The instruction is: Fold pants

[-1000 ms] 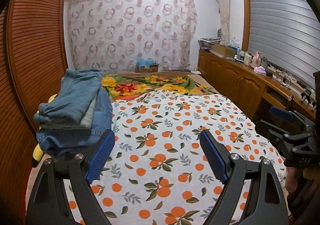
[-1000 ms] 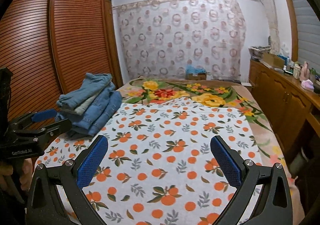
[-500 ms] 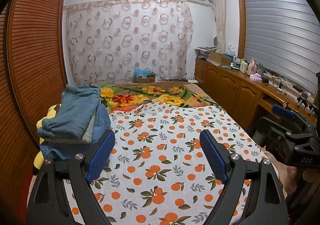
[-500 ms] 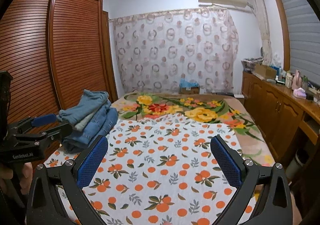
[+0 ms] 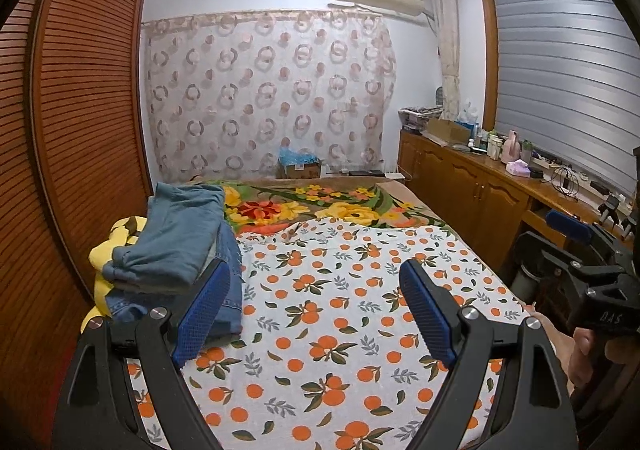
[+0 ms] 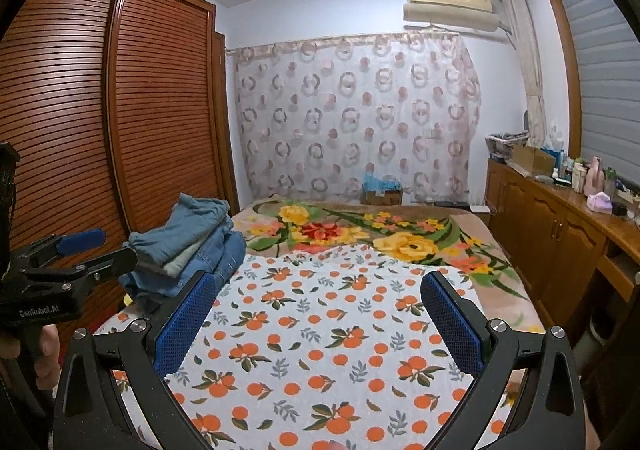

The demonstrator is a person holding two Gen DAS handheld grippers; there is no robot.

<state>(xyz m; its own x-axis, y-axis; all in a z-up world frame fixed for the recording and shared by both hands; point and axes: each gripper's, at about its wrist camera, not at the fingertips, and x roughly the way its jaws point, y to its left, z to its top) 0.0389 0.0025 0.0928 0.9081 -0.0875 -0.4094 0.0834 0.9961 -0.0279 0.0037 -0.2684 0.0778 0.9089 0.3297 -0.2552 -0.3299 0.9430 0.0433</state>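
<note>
Blue denim sits in a folded stack of pants [image 5: 176,250] at the left middle of the left wrist view, resting on the left edge of the bed close to the brown slatted wardrobe [image 5: 72,130]. In the right wrist view the same stack [image 6: 188,250] lies left of centre, a lighter pair on top of darker jeans. Something yellow [image 5: 108,254] pokes out beneath the stack on its left side.

The left gripper [image 5: 316,314] fills the bottom of its frame, its blue-padded jaws spread wide with nothing between them, held above the sheet printed with oranges [image 5: 340,310]. The left pad overlaps the lower right corner of the stack in the picture; whether it touches the cloth cannot be told. The right gripper [image 6: 316,326] is likewise spread wide and holds nothing, hanging over the sheet, well to the right of the pants.

Past the sheet a flowered blanket [image 6: 360,230] covers the far end of the bed. A ring-patterned curtain [image 6: 352,122] hangs on the back wall, an air conditioner [image 6: 452,6] above it, and a wooden counter [image 6: 560,234] with clutter runs along the right side
</note>
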